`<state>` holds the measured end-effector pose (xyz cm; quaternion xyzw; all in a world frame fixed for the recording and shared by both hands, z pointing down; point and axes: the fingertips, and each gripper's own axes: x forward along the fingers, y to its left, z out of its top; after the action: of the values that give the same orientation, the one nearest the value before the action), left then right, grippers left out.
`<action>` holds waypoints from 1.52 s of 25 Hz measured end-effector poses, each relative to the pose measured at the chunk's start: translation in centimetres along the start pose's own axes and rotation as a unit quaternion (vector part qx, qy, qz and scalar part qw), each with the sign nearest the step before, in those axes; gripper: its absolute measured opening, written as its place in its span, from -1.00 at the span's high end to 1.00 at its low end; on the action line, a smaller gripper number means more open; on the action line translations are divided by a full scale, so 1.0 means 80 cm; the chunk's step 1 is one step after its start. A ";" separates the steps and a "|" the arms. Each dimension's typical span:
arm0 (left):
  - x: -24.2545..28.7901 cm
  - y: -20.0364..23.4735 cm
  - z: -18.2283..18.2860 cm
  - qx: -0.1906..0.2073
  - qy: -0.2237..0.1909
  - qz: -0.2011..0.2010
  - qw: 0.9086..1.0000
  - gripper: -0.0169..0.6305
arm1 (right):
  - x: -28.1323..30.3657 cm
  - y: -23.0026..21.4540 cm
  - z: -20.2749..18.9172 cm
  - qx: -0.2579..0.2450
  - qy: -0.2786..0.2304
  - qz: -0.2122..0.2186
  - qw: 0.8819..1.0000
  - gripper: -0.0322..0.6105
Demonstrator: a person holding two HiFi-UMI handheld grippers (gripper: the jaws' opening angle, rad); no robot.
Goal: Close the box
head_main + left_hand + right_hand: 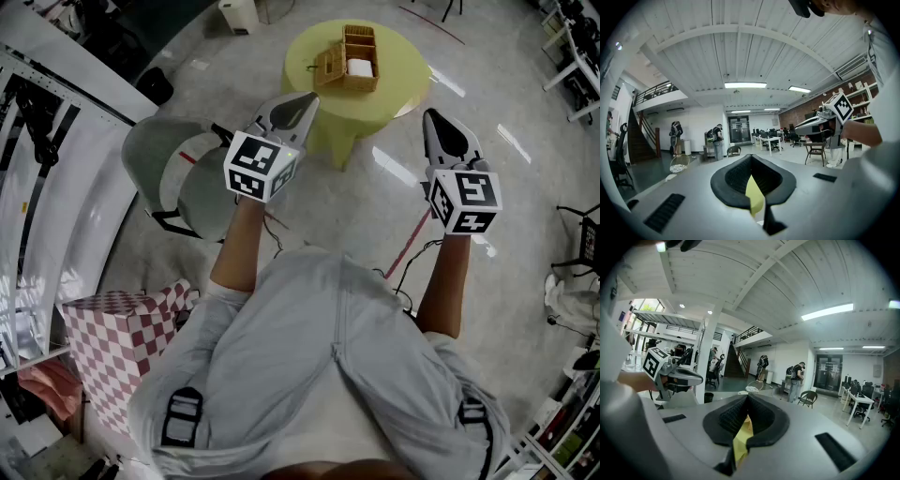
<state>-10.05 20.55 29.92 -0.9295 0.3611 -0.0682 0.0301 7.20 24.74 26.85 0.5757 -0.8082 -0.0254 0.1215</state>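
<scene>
A wicker box stands on a round yellow table, its lid swung open to the left and something white inside. Both grippers are held up in the air short of the table, well apart from the box. My left gripper points at the table's near left edge, jaws shut and empty. My right gripper hovers at the table's near right, also shut and empty. In the left gripper view the shut jaws meet with only yellow showing below them; the right gripper view shows the same.
A grey round chair stands left of the left gripper. A pink checkered box sits at the lower left beside a white curved structure. A red cable runs across the floor. Far off, people and desks fill the hall.
</scene>
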 end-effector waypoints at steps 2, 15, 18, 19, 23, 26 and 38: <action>0.000 -0.003 0.001 -0.005 0.001 0.000 1.000 0.86 | -0.003 -0.003 -0.001 0.007 -0.002 -0.001 1.000 0.83; 0.037 -0.063 0.007 -0.045 -0.001 -0.038 0.998 0.86 | -0.015 -0.043 -0.025 0.021 -0.008 0.029 0.999 0.83; 0.044 -0.073 0.002 -0.025 0.007 -0.019 0.999 0.86 | -0.019 -0.051 -0.033 0.031 -0.011 0.054 0.998 0.83; 0.046 -0.073 0.001 -0.020 0.009 -0.011 1.000 0.86 | -0.018 -0.055 -0.037 0.034 -0.009 0.060 0.998 0.83; 0.056 -0.072 -0.010 -0.015 0.023 0.004 1.000 0.86 | -0.014 -0.067 -0.047 0.043 -0.002 0.072 0.996 0.83; 0.068 -0.068 -0.012 -0.008 0.027 0.009 1.000 0.86 | -0.007 -0.082 -0.048 0.051 -0.007 0.068 0.996 0.83; 0.172 0.040 -0.048 -0.005 0.030 0.011 0.999 0.86 | 0.120 -0.126 -0.069 0.045 0.017 0.045 0.998 0.83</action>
<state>-2.71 8.83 34.80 -0.9232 0.3724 -0.0940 0.0152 14.79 12.89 31.97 0.5443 -0.8312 0.0259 0.1100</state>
